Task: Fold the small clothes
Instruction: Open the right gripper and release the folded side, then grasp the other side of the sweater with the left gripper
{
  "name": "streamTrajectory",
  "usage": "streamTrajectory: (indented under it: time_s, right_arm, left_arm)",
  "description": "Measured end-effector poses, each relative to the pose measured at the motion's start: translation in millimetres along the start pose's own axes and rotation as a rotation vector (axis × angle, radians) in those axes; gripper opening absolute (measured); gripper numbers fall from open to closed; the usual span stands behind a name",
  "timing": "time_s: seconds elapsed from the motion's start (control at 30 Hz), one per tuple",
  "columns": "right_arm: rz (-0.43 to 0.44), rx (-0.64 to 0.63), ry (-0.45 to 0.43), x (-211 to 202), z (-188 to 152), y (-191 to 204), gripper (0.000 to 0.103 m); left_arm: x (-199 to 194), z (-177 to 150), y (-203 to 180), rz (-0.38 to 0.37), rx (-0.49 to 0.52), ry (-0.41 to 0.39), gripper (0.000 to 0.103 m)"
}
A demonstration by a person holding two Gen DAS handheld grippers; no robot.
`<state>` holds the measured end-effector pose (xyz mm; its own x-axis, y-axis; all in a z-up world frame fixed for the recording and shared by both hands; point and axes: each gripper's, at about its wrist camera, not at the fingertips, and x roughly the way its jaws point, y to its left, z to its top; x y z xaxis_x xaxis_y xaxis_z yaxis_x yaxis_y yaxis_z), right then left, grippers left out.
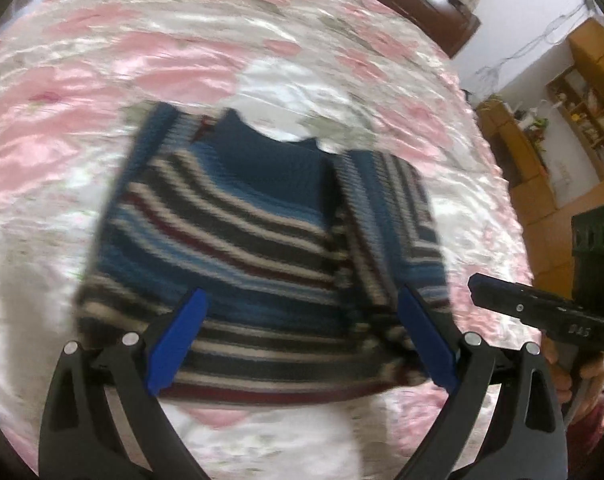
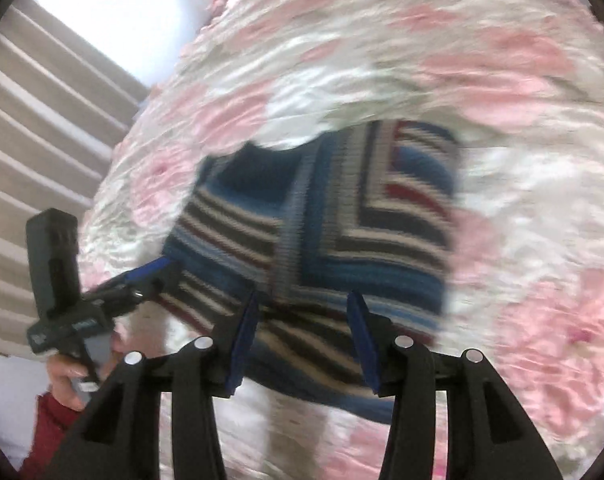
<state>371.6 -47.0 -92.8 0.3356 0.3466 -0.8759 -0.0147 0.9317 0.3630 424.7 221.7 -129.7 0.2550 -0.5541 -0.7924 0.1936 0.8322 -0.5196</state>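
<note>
nearest the left wrist camera, the left tool [image 1: 302, 340] is seen with its blue pads spread wide and nothing between them, poised over the hem of the striped sweater [image 1: 254, 240]. the right tool [image 2: 302, 340] is likewise parted and empty, held over the hem on the sweater's right side, where a sleeve [image 2: 385, 208] is already laid inward across the body. the sweater lies flat on the floral bedspread [image 1: 182, 40], hem closest to both tools, and its long axis is carried straight away toward the dark blue collar [image 1: 270, 148] at the far end. the hem is judged the nearer edge for both, the left tool over the wider unfolded side; a bottom-to-collar fold looks likely.
</note>
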Motion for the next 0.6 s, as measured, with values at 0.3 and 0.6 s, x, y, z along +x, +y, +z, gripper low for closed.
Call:
streamTrajectory:
  time_s: [0.3, 0.6]
  right_arm:
    - [-0.111, 0.049, 0.005, -16, -51, -72, 0.047]
    - [-0.05, 0.123, 0.013, -7, -85, -105, 0.047]
  left_arm:
    - [58, -9, -40, -0.024, -0.005, 0.111, 0.095]
    - [91, -10, -50, 0.012, -0.009, 0.156, 0.095]
